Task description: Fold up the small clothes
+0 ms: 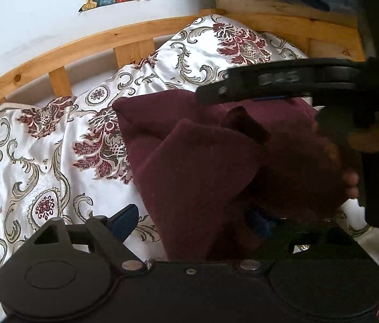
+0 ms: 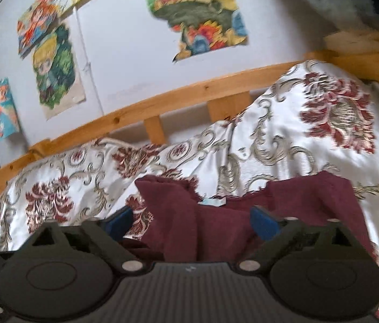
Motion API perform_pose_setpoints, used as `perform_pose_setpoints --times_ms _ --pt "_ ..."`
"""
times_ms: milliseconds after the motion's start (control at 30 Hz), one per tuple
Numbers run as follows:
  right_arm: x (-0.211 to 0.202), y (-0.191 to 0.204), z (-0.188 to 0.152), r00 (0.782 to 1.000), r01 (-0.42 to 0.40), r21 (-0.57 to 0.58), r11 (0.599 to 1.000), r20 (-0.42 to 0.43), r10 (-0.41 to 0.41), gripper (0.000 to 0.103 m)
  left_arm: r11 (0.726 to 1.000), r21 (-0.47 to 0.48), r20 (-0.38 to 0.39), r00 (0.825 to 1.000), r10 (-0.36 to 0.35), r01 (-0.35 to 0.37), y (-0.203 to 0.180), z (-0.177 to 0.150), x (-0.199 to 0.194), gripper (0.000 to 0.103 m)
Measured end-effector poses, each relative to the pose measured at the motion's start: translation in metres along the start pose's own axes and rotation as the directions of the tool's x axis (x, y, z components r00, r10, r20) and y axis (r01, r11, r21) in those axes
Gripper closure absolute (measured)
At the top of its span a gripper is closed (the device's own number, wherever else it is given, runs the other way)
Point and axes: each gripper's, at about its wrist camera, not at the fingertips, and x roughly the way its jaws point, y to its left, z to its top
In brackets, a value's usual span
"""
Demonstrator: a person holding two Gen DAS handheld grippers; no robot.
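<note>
The maroon garment lies partly folded on the floral bedspread, below the wooden rail. The left gripper stands wide, garment between its fingers. The right gripper is wide too, over the garment; contact is hard to judge through blur.

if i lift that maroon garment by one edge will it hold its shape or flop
Probably flop: the maroon garment already drapes in soft folds over the patterned bedspread, so it looks limp, not stiff. It seems a thick knit, so likely light but bulky. Its fuzzy surface should grip the left tongs rather than slip, though the satin-looking spread beneath may let it slide when pushed.
</note>
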Motion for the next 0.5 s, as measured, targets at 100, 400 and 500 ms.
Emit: perform_pose_setpoints --times_ms 100,400,500 --pt "0.011 0.0 -0.001 1.0 0.003 0.016 1.0 -0.031 -0.002 0.042 1.0 0.02 0.001 1.0 -0.005 0.005 -0.003 -0.001 -0.001 0.021" --pt "-0.002 -0.009 -0.008 0.998 0.032 0.124 0.992 -0.058 -0.025 0.094 0.996 0.085 0.023 1.0 -0.007 0.005 -0.012 -0.006 -0.008 0.024" --pt "-0.012 -0.013 -0.013 0.995 0.072 0.138 0.988 -0.077 -0.062 0.095 0.992 0.123 0.035 0.999 -0.013 0.008 -0.015 -0.008 -0.01 0.024"
